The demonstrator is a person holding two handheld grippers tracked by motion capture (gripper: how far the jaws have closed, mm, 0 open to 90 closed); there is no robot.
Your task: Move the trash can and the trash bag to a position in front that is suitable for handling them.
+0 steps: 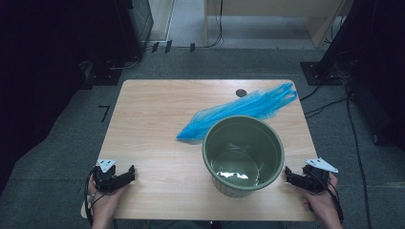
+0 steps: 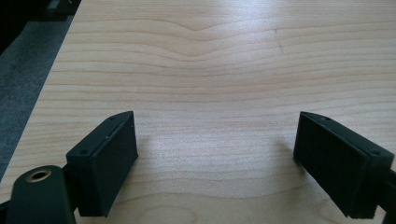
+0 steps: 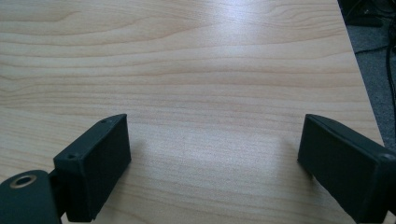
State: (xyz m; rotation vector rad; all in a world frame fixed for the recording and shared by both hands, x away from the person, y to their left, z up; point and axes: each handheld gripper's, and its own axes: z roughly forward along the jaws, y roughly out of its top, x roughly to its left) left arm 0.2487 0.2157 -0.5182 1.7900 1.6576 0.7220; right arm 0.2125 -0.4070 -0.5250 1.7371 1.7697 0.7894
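A dark green plastic bucket [image 1: 243,155] stands upright and empty on the near right part of the wooden table [image 1: 153,119]. Behind it a crumpled blue plastic bag [image 1: 241,110] lies stretched diagonally toward the far right corner, its near end beside the bucket's rim. My left gripper [image 1: 127,174] rests at the table's near left corner, held by a hand, jaws wide apart. My right gripper [image 1: 289,175] sits at the near right edge, just right of the bucket, also open. In the left gripper view [image 2: 215,133] and the right gripper view [image 3: 215,135] bare wood lies between the jaws.
A small round dark hole [image 1: 241,93] marks the table's far edge. Grey carpet surrounds the table, with cables [image 1: 334,102] on the right and dark stands at both sides. A pale wooden piece of furniture [image 1: 267,14] stands at the back.
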